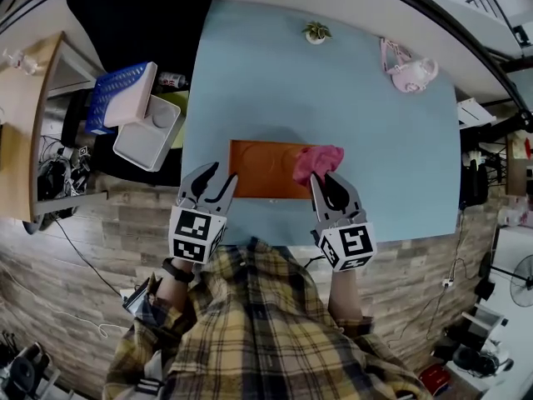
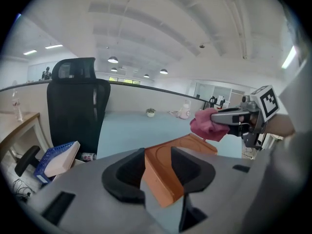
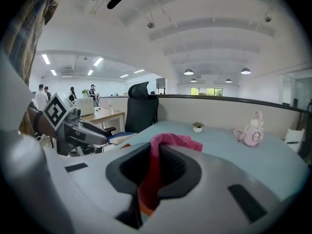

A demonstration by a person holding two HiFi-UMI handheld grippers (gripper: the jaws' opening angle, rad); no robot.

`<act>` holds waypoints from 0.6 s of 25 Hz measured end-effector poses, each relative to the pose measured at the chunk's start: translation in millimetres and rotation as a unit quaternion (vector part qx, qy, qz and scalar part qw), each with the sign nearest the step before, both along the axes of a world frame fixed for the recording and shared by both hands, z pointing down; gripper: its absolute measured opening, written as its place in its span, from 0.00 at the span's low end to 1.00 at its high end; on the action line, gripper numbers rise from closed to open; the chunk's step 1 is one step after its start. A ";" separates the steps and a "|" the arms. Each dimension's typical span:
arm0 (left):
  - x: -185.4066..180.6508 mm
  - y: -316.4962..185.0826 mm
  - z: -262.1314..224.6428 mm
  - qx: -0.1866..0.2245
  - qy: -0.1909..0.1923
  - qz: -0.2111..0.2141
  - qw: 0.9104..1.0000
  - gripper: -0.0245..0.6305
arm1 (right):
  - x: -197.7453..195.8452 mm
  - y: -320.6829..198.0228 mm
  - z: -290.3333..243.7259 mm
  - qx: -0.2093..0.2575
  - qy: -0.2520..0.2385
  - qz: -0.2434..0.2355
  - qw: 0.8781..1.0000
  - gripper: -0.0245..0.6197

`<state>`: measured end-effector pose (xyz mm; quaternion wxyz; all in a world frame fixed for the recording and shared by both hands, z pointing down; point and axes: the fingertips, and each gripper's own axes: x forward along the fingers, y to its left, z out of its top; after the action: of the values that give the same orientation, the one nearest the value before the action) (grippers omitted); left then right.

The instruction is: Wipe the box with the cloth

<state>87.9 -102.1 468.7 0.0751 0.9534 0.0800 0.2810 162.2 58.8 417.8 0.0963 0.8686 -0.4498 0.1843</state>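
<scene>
A flat orange box [image 1: 266, 169] lies on the light blue table [image 1: 275, 82] near its front edge. My right gripper [image 1: 327, 177] is shut on a pink cloth [image 1: 316, 161], which bunches over the box's right end. In the right gripper view the cloth [image 3: 168, 140] hangs between the jaws of the right gripper [image 3: 153, 167]. My left gripper [image 1: 218, 176] is at the box's left end. In the left gripper view its jaws [image 2: 157, 160] stand open with the box's near corner [image 2: 165, 179] between them. The cloth [image 2: 207, 123] shows further right.
A small potted plant [image 1: 316, 32] and a pink bottle [image 1: 408, 72] stand at the table's far side. Left of the table are a black chair [image 1: 137, 15], a blue basket [image 1: 117, 94], a white bin [image 1: 148, 132] and a wooden desk [image 1: 21, 115].
</scene>
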 end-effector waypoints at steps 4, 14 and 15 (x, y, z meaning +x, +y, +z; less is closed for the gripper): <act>-3.4 7.4 20.9 0.002 -0.017 0.016 1.000 0.28 | -5.6 -3.3 8.5 -0.002 -0.010 -0.004 1.000 0.11; -3.7 23.2 49.1 0.021 -0.031 0.038 0.999 0.24 | -17.5 -21.7 25.5 -0.005 -0.024 -0.038 0.999 0.11; -3.8 23.9 51.1 0.021 -0.032 0.038 0.999 0.23 | -19.0 -23.6 26.5 -0.004 -0.025 -0.041 0.999 0.11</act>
<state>84.1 -78.2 519.7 0.0470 0.9414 0.1081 0.3159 143.2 35.1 444.3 0.0961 0.8440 -0.4867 0.2039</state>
